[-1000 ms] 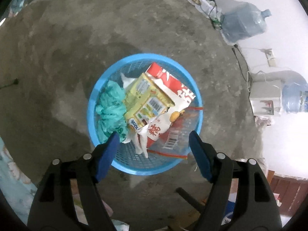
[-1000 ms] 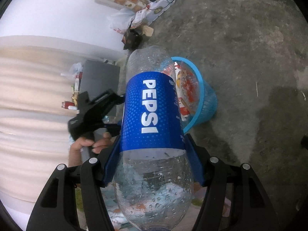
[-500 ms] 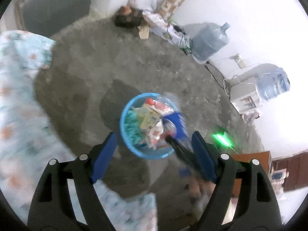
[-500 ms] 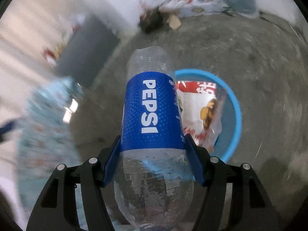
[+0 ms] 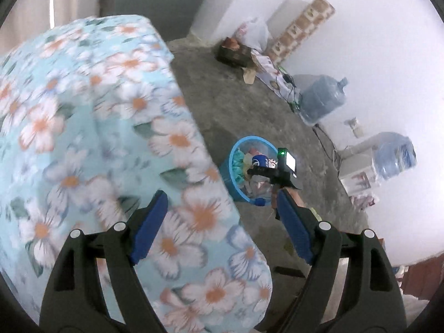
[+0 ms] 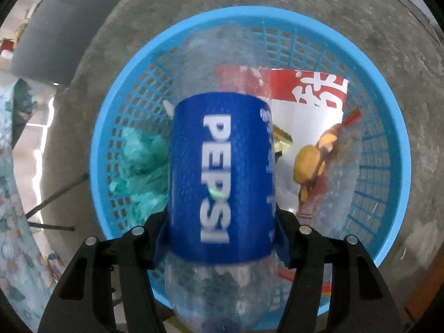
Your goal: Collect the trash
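A clear Pepsi bottle [image 6: 219, 166] with a blue label sits between the jaws of my right gripper [image 6: 222, 222]. The jaws are closing and the pads press its sides. It hangs straight over the blue mesh basket [image 6: 249, 14], which holds a red-and-white snack bag [image 6: 305, 97] and a crumpled green plastic bag [image 6: 138, 161]. In the left wrist view the basket [image 5: 236, 149] stands on the floor farther off, with the right gripper [image 5: 273, 172] and bottle [image 5: 259, 161] above it. My left gripper [image 5: 222, 197] is open and holds nothing.
A floral light-blue cloth [image 5: 97, 138] fills the left of the left wrist view. Two large water jugs [image 5: 322, 102] [image 5: 396, 155], a white dispenser [image 5: 358, 172], cables and bags [image 5: 241, 52] line the white wall. A grey cabinet [image 5: 152, 2] stands at the back.
My left gripper has risen and drawn back from the basket, over the floral cloth. The right gripper has tipped downward and brought the bottle over the basket.
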`<state>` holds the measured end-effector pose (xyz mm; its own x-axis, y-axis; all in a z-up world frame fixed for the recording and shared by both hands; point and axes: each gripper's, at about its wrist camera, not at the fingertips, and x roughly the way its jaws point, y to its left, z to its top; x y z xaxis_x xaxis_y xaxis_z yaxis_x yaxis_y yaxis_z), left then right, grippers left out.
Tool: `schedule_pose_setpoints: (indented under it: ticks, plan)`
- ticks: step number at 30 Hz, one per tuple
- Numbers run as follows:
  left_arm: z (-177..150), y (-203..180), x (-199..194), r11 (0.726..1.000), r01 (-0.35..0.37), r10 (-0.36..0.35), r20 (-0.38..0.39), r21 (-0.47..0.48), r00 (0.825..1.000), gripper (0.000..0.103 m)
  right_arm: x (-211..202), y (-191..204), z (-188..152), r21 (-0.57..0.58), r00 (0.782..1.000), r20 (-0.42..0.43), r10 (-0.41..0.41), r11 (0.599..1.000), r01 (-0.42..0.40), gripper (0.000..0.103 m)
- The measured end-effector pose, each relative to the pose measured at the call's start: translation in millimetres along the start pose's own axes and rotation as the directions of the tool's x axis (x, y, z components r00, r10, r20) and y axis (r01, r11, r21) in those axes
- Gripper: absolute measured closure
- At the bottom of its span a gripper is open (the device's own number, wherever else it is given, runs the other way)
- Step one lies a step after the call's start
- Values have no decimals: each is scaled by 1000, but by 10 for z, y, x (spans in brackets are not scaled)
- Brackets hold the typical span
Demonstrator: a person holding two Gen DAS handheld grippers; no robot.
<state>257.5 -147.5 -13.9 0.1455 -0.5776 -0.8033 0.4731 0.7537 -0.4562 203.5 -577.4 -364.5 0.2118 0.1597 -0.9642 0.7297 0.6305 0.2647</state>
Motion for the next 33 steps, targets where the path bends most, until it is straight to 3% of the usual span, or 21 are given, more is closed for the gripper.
schedule_pose_setpoints:
  ticks: [5,10,13,16,19,20,22,26,27,29,31,33]
  plan:
    - [-189,94,-167,999,33,-32,18,-32,999,27,-197,8,-13,14,999,25,41,999,-41,41]
    - [-375,70,-347,1000,20,-19,78,-3,997,27,-578,-94,-161,37,989,110,96,994,-100,38]
    - [-501,42,-518,1000,2,-4,124,14,992,27,-957,-78,-286,26,972,197,125,991,-133,38]
    - [-637,4,-720,998,-38,27,194,50,981,27,-1449,14,-610,-28,941,297,162,987,-161,38]
    - [-812,-35,-930,996,-54,33,260,72,965,21,-2029,272,-1144,-146,897,394,199,977,-153,37]
    - [-882,-34,-1004,996,-54,32,286,69,958,20,-2204,345,-1329,-189,882,416,220,970,-153,32]
    - [-993,-29,-1122,996,-58,34,320,65,947,19,-2619,598,-1902,-299,833,476,282,943,-148,26]
    - [-1257,-14,-1377,990,-139,124,387,11,914,13,-3143,1062,-2697,-447,756,552,353,890,-89,11]
    - [-1302,-5,-1428,988,-154,141,401,-1,905,12,-3269,1174,-2927,-483,727,572,380,872,-76,7]
    - [-1426,17,-1559,978,-205,200,436,-38,877,11,-3461,1381,-3279,-540,680,595,428,840,-56,7]
    - [-1535,41,-1661,966,-248,253,449,-71,857,10,-3593,1553,-3522,-601,656,578,486,797,-61,7]
    - [-1627,68,-1750,949,-295,312,455,-110,834,9,-3726,1737,-3763,-626,639,586,497,779,-32,7]
